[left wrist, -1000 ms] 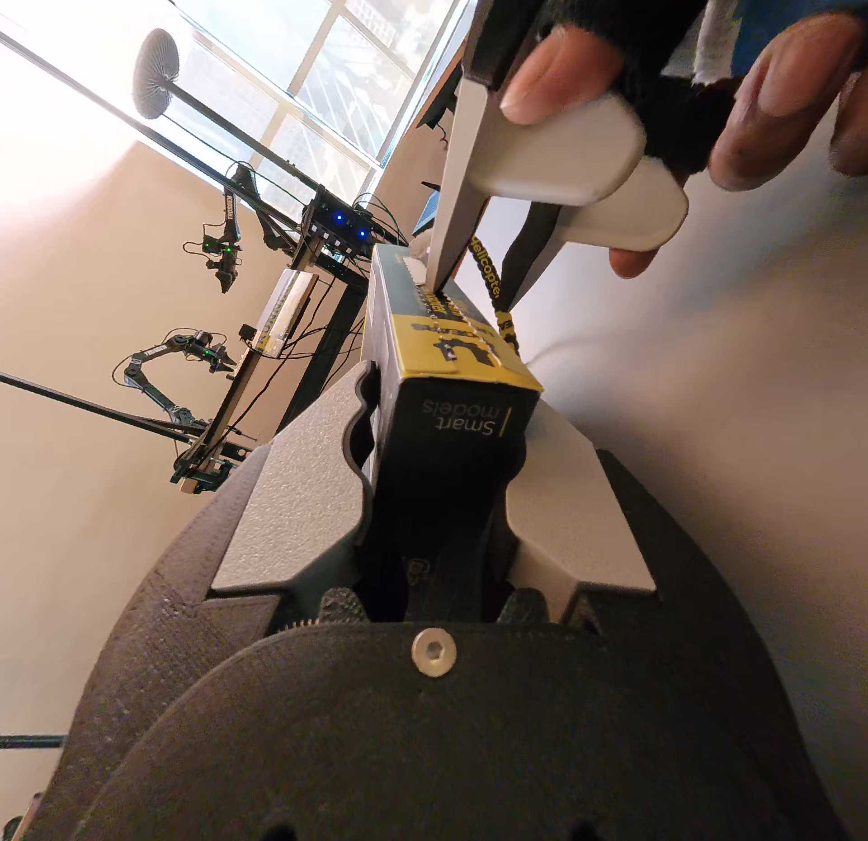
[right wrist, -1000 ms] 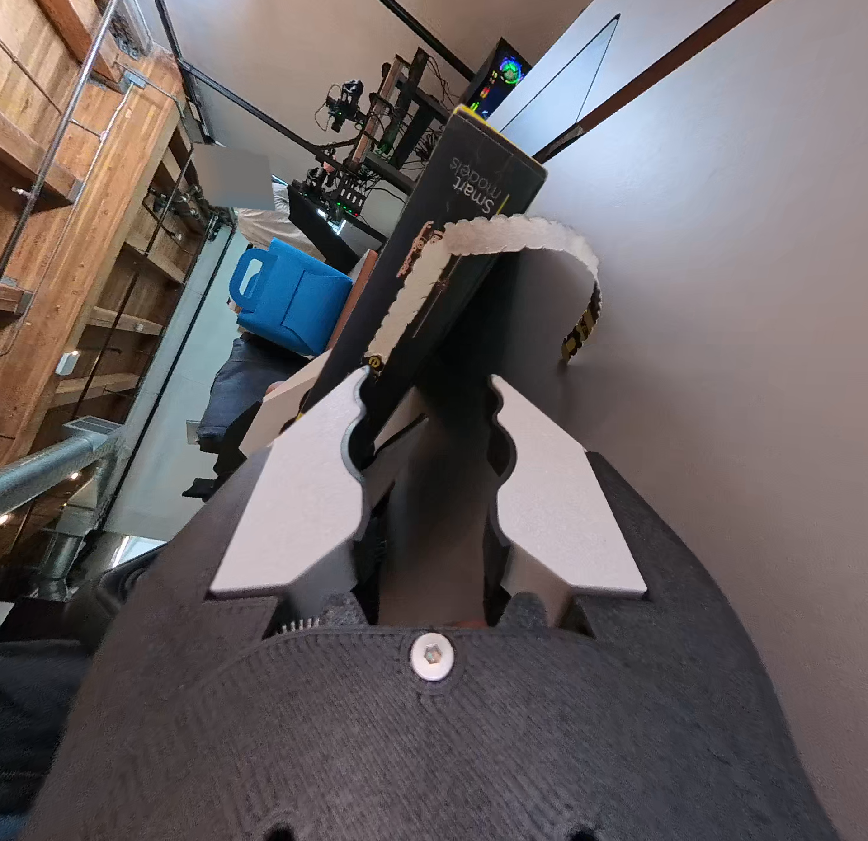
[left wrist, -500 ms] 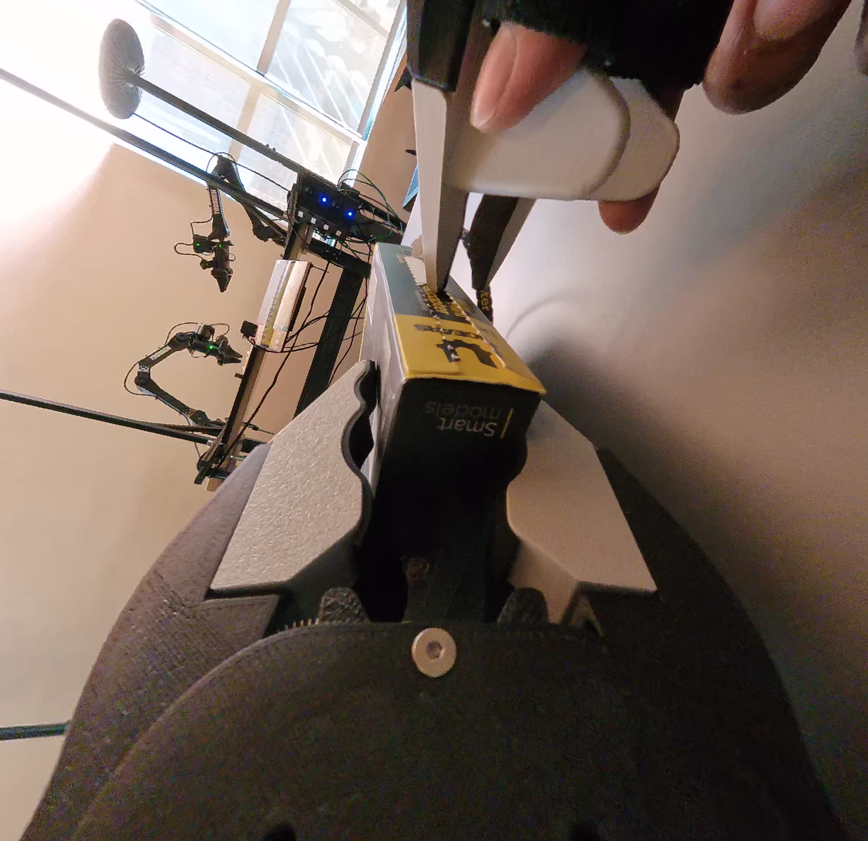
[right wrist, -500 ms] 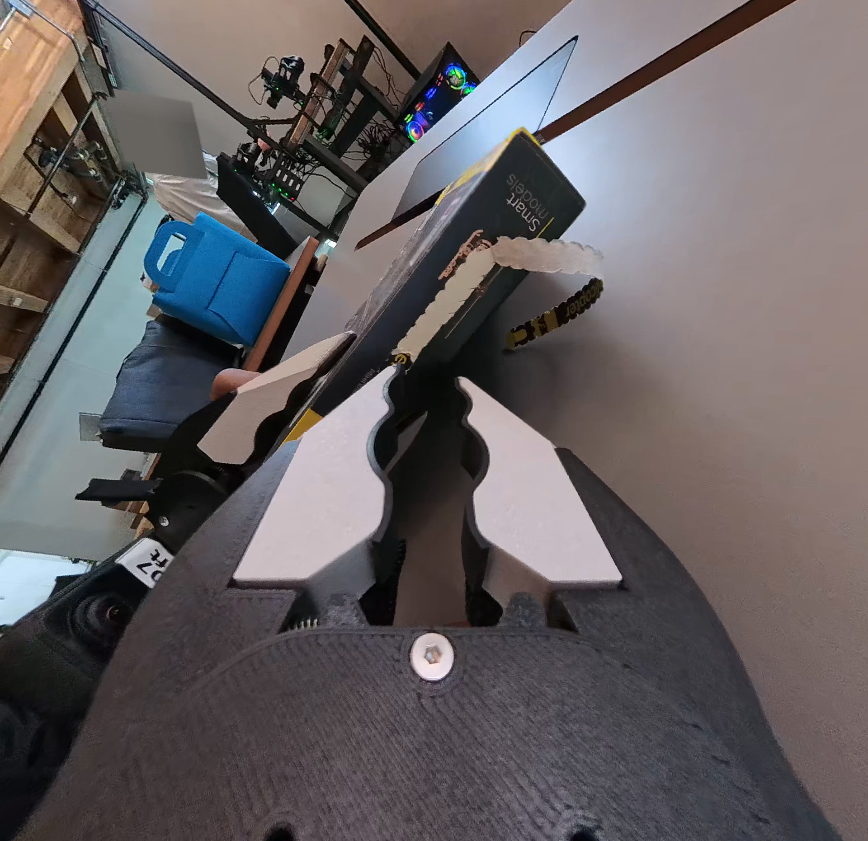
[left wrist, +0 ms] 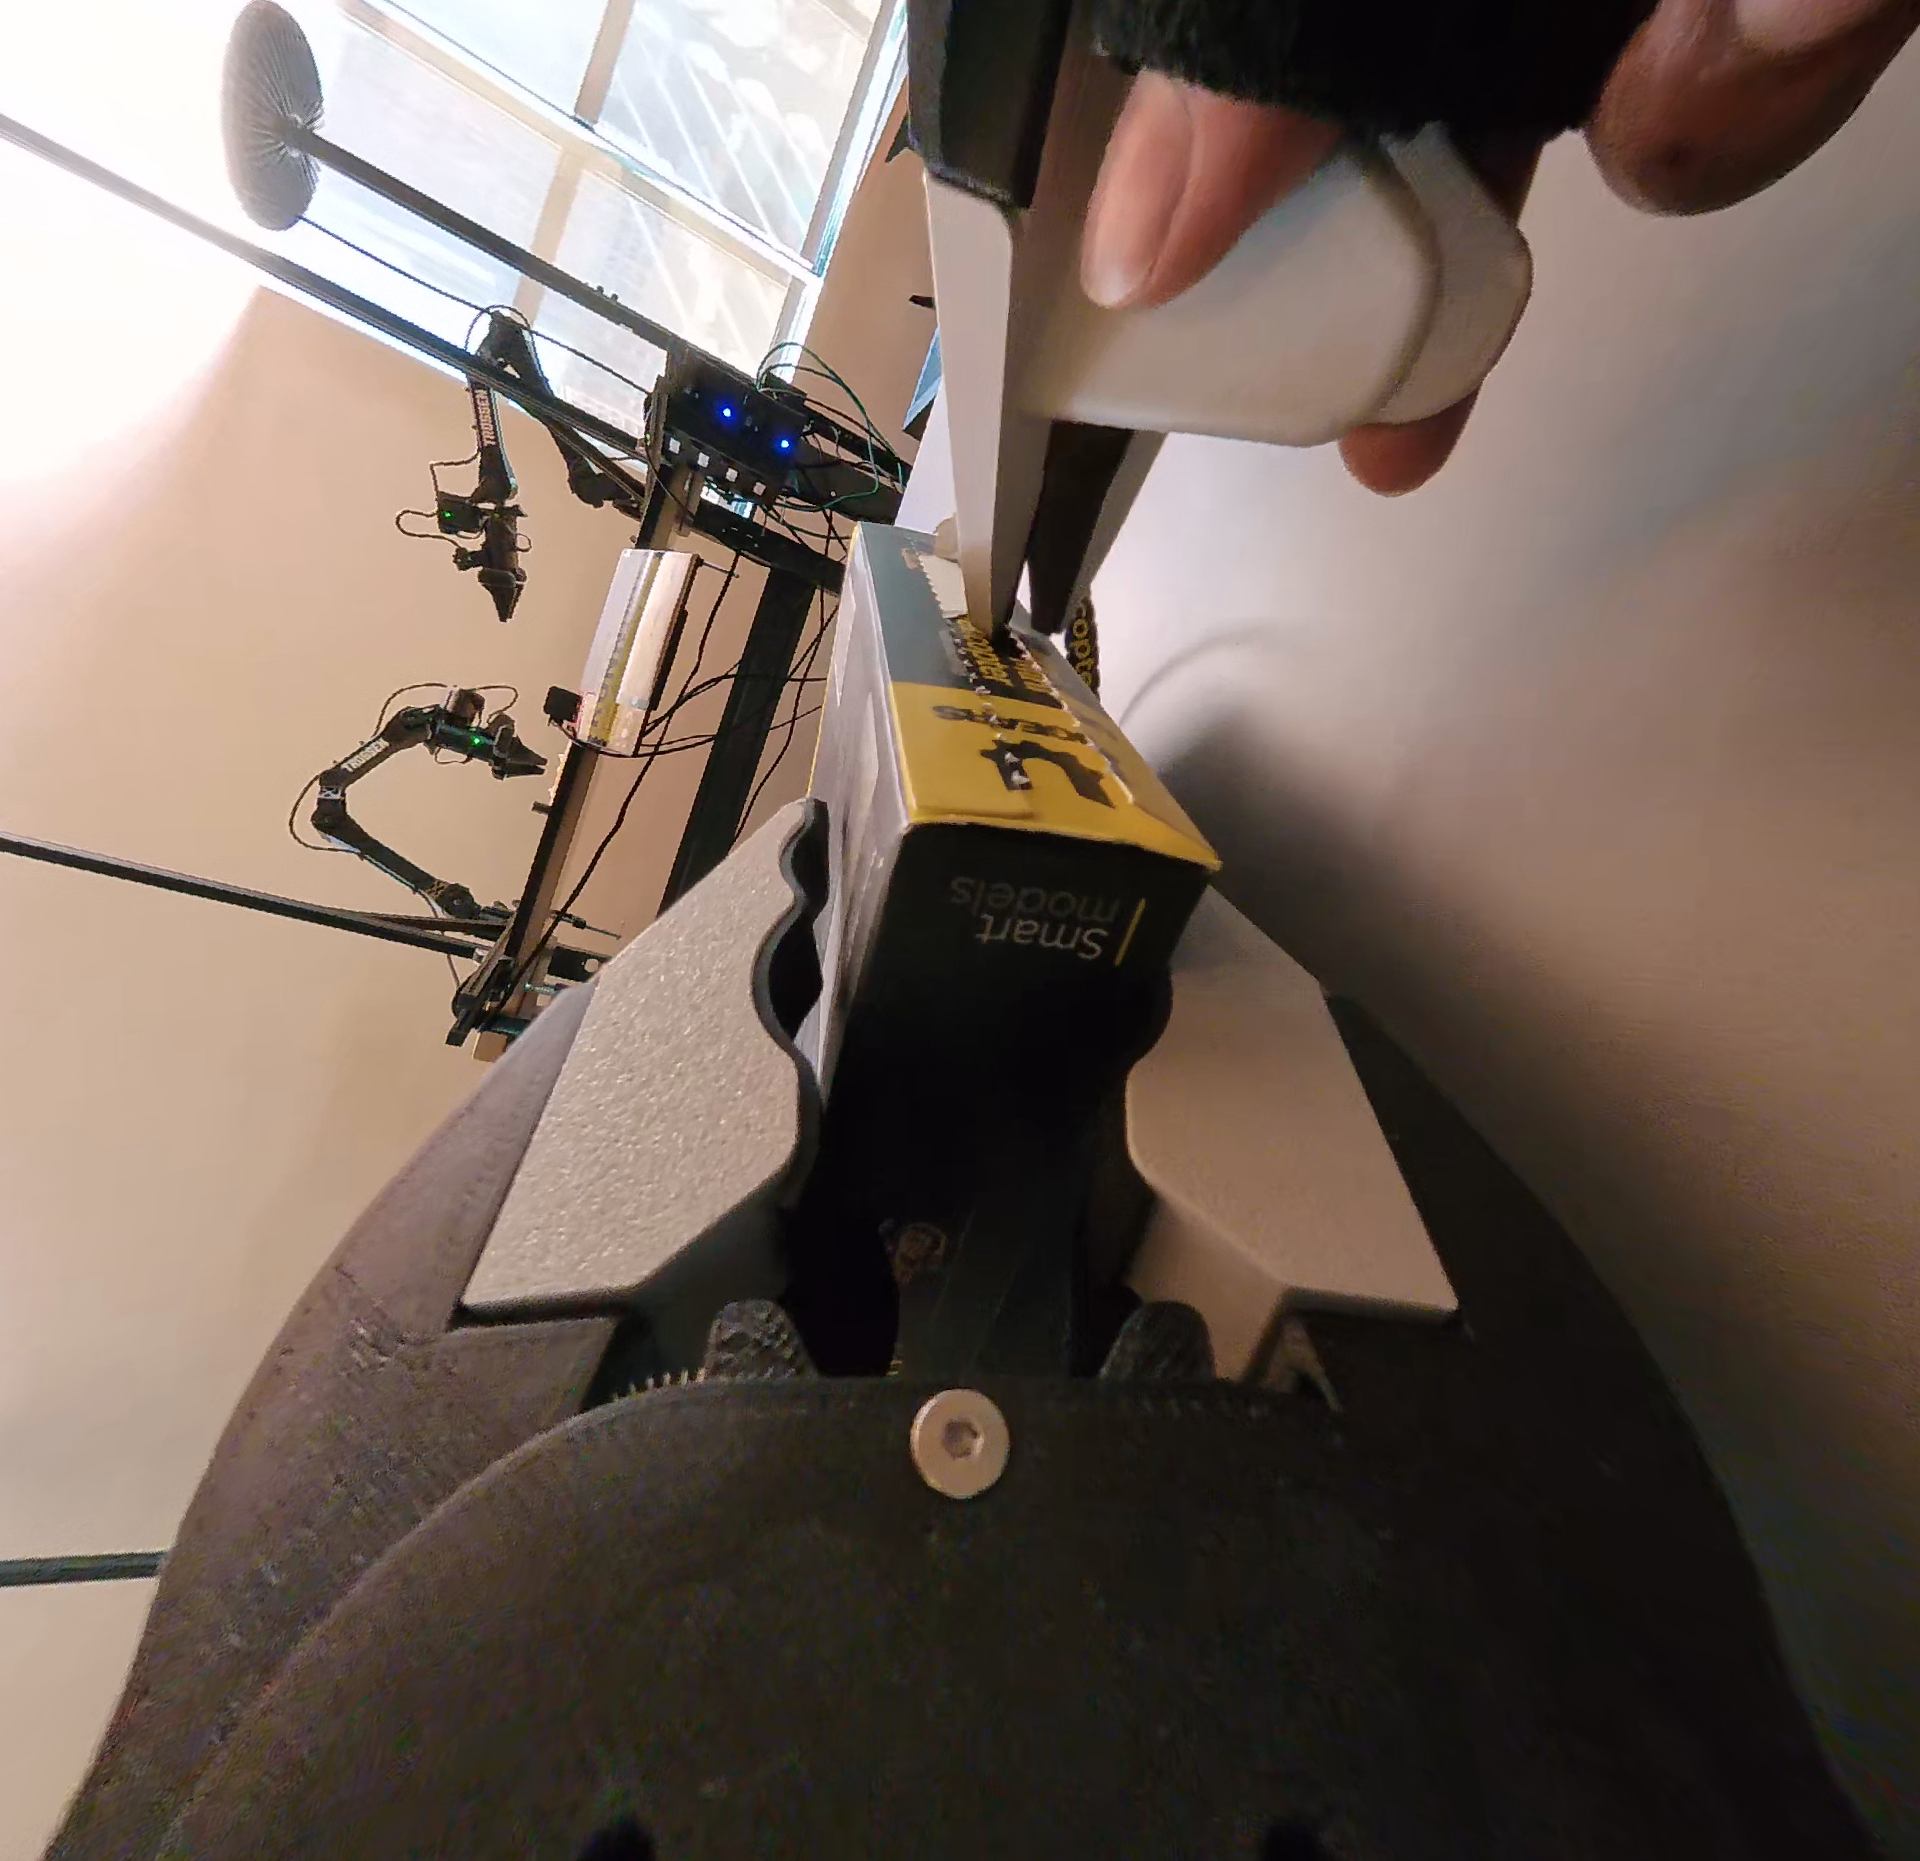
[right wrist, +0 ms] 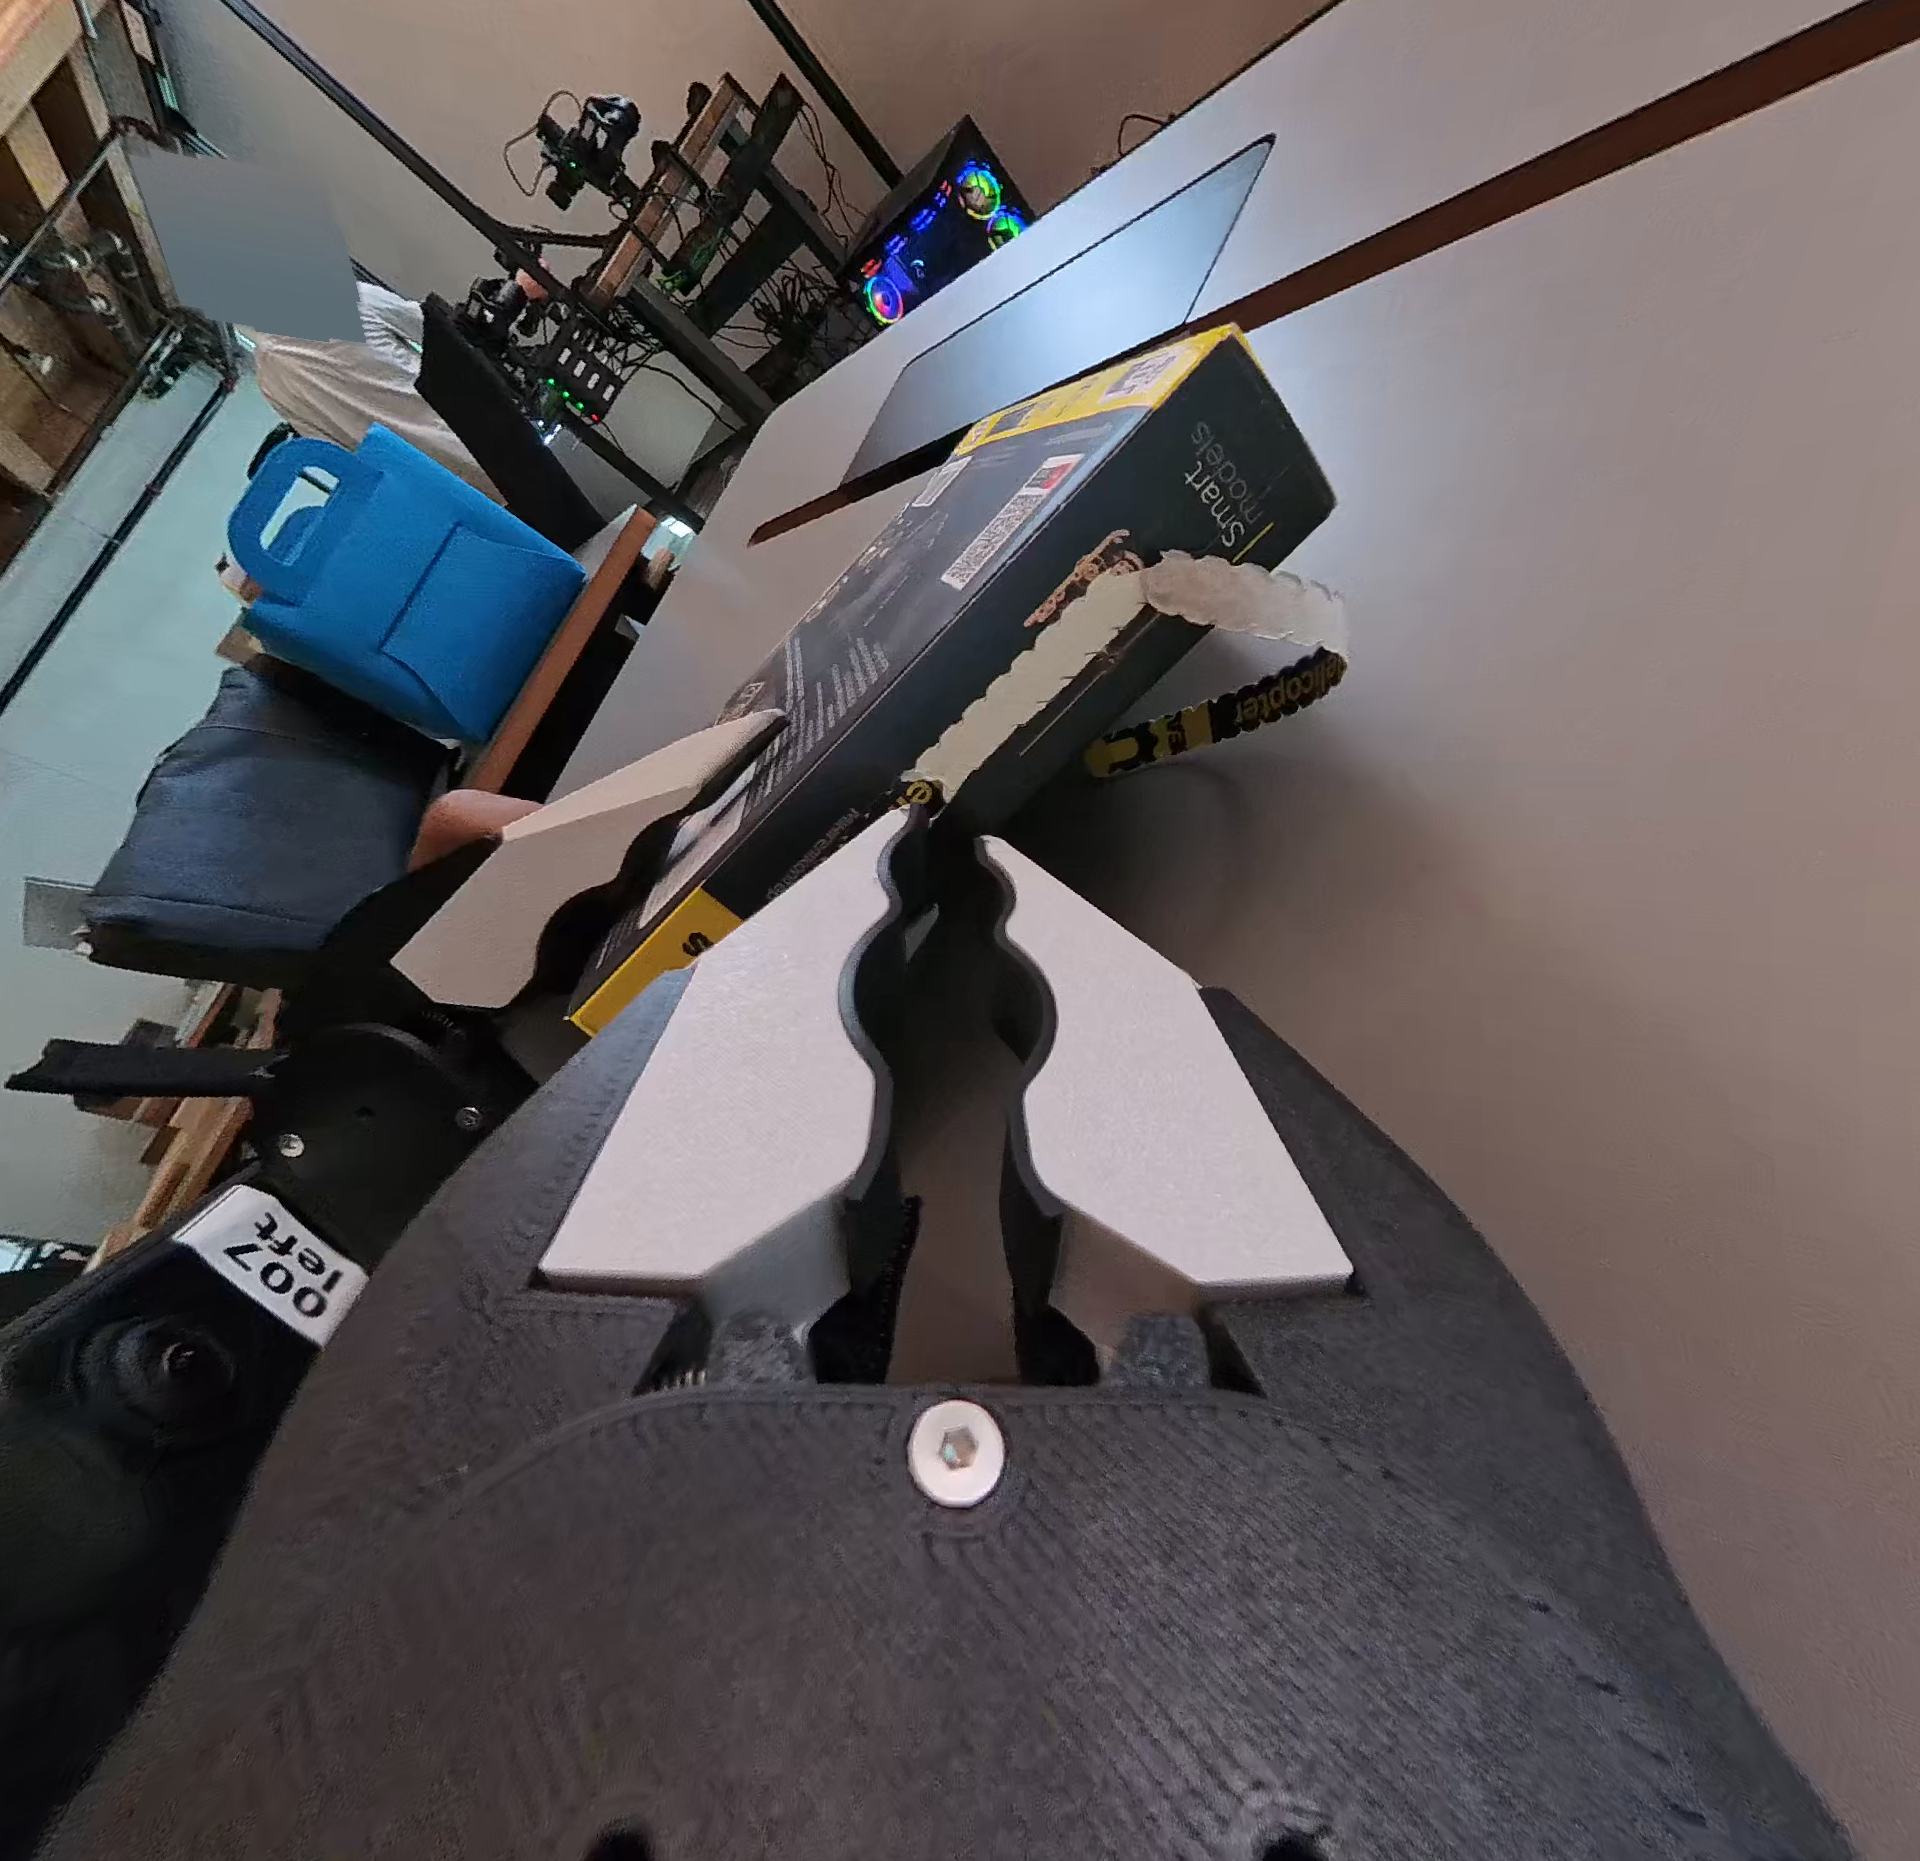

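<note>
My left gripper [left wrist: 1003, 876] is shut on one end of a long black and yellow cardboard box [left wrist: 1029, 938] and holds it tilted above the grey table [right wrist: 1558, 668]. The box also shows in the right wrist view [right wrist: 1039, 533], with one left finger [right wrist: 603, 845] on its side. A serrated tear strip [right wrist: 1049, 668] is partly peeled off the box and curls back at the far end. My right gripper [right wrist: 940, 840] is shut, with its tips pinched at the near end of that strip. In the left wrist view it [left wrist: 1023, 606] comes down onto the box's top face, held by a gloved hand [left wrist: 1174, 211].
A dark flat mat [right wrist: 1070, 325] lies on the table beyond the box. A blue bag [right wrist: 416, 585] and a person in a white shirt [right wrist: 343, 377] are past the table's edge. A lit computer case [right wrist: 935, 232], camera arms on a black rack [left wrist: 488, 523] and a window [left wrist: 707, 97] are farther off. The grippers are tip to tip, or close to it.
My right gripper's fingers have gone from wide open to pinched together at the tear strip. The box has tilted lower towards the table. My left gripper's hold is unchanged.
</note>
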Action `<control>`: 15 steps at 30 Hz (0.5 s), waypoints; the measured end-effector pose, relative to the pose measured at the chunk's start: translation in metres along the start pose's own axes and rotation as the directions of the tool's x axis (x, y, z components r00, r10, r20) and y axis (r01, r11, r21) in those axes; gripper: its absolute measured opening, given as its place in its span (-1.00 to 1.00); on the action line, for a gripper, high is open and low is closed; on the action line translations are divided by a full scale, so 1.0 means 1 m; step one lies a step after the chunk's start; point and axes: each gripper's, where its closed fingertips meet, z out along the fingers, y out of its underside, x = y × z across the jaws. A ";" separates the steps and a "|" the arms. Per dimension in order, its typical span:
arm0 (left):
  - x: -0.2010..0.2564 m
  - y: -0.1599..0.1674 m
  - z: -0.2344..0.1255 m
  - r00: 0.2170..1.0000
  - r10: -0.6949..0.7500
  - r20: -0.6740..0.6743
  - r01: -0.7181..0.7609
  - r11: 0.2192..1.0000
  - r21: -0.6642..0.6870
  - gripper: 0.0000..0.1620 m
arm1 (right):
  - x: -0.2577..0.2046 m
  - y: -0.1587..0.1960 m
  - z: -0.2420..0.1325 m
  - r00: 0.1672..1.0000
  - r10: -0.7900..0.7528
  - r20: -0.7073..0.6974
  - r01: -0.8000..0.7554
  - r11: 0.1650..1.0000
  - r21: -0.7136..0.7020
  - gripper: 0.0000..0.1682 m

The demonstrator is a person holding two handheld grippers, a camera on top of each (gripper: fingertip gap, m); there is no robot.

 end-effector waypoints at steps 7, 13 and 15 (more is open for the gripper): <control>-0.001 0.002 0.000 1.000 -0.004 0.001 0.004 1.000 -0.008 -0.35 | -0.002 -0.001 0.000 1.000 -0.020 -0.007 0.020 1.000 0.008 -0.99; -0.003 0.005 -0.001 1.000 -0.019 -0.001 0.019 1.000 -0.008 -0.35 | -0.005 -0.003 0.000 0.999 -0.039 0.003 0.039 0.999 0.026 -1.00; -0.003 0.006 -0.001 1.000 -0.020 -0.002 0.020 1.000 -0.011 -0.35 | -0.005 -0.003 0.001 0.999 -0.052 -0.003 0.052 0.998 0.024 -1.00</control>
